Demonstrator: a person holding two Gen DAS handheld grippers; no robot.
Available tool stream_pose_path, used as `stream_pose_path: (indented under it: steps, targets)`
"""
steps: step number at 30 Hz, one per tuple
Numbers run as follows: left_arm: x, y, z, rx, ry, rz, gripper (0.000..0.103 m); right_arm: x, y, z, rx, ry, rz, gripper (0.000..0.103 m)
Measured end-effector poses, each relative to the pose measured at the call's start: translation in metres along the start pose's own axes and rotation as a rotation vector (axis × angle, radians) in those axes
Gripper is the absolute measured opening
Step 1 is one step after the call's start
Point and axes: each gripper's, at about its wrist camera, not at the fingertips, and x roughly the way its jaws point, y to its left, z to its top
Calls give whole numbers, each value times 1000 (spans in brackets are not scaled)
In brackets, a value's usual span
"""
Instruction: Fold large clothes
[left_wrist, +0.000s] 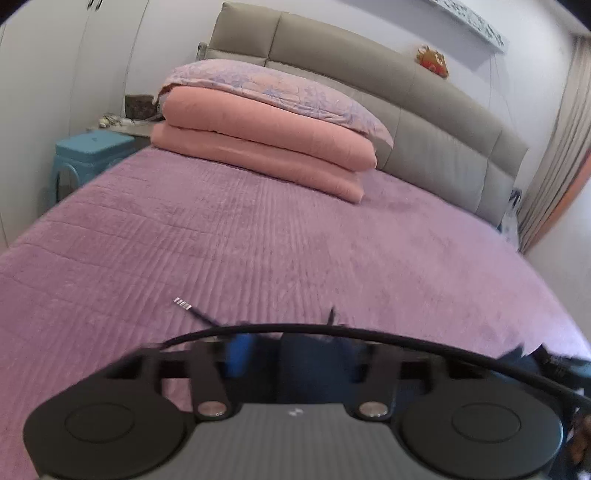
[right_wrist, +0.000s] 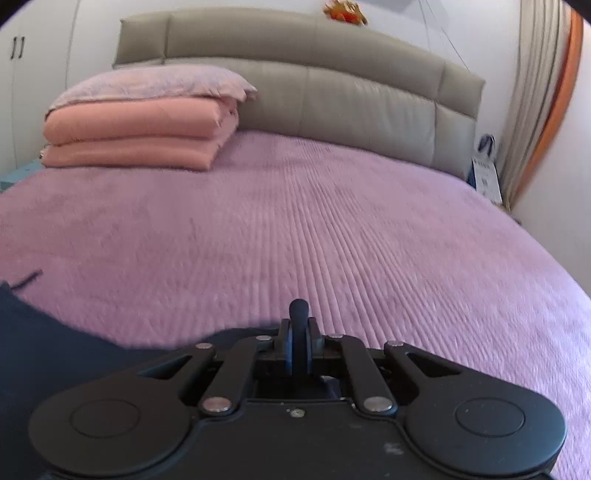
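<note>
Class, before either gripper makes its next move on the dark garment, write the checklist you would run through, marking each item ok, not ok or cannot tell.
1. Right gripper shut on the dark garment: jaws closed, cloth at their base; grip cannot tell.
2. Left gripper open: ok, fingers apart.
3. Left gripper holding cloth: cannot tell; dark fabric lies between the blurred fingers.
4. Purple bedspread ahead bare for laying out the garment: ok.
5. Folded pink quilt and pillow out of the way: ok, stacked by the headboard.
6. Garment's drawstring free: ok, loose on the bedspread.
</note>
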Motion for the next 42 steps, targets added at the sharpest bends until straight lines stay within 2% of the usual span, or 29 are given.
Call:
stream_pose_path:
  steps: [2,4,5,6,7,8,9,11,13,15,18,20,22,23,25,26,27,28,29,30,32,34,36,37,39,40,41,42]
  targets:
    - [-1,-2,-6,50,22,-9,74,2,-6,-5,11,25,-2,8]
    - [7,-3,-6,45,57,-75,72,-2,-10,-10,34,48,5,8]
    - [15,-6,-5,45,81,-109,68,-5,-12,-11,47,56,12,8]
    - [25,-10,-4,59,115,-122,63,-6,-13,-11,54,60,14,8]
    - [35,-14,-3,73,152,-109,53,-7,-12,-11,56,62,12,8]
    - [44,-17,-2,87,179,-71,20,-8,-12,-8,59,61,14,8]
    - [48,-18,-3,97,197,-60,14,-9,-12,-7,68,56,19,8]
    - [43,-17,1,74,166,-57,10,-18,-10,-2,70,36,23,8]
    - [22,-20,8,54,57,-74,10,-31,-7,4,45,-19,-11,7]
    - [-2,-19,20,16,-49,-122,10,-47,-7,15,35,-86,-27,7]
    - [-10,-23,35,20,-129,-99,10,-59,-8,37,53,-183,-44,7]
    - [7,-20,33,5,-124,-47,11,-50,-5,46,54,-197,-56,7]
    - [38,-8,22,-12,-74,15,11,-23,-2,44,63,-142,-65,7]
    - [56,-1,14,-24,-28,51,11,-5,1,38,51,-96,-78,7]
    - [86,10,-11,-56,75,74,12,33,7,21,25,17,-87,8]
    - [89,10,-20,-52,81,92,14,51,10,10,20,84,-91,8]
    - [84,7,-22,-25,53,101,16,63,11,-1,11,139,-94,12]
    - [79,3,-21,1,37,110,18,68,14,-8,-10,156,-94,13]
    - [72,0,-19,22,24,123,22,62,18,-9,-48,122,-110,20]
    - [66,-1,-17,37,10,131,28,58,20,-7,-81,114,-128,39]
    - [48,0,-13,49,-15,162,42,38,19,-1,-94,86,-145,59]
    - [22,-4,-5,47,-56,169,41,5,13,5,-73,42,-115,59]
    - [-9,-12,-1,49,-84,122,17,-44,16,10,-76,-27,-45,50]
    - [-23,-19,-3,47,-85,86,17,-69,20,12,-70,-54,-4,47]
    - [-49,-37,-12,39,-75,6,17,-105,34,8,-46,-51,111,34]
    - [-56,-45,-18,31,-65,-41,17,-119,46,5,-41,-21,199,30]
    - [-60,-51,-24,10,-42,-102,17,-126,57,0,-35,9,255,21]
    - [-62,-56,-35,-21,-4,-178,19,-131,71,-5,-27,43,297,20]
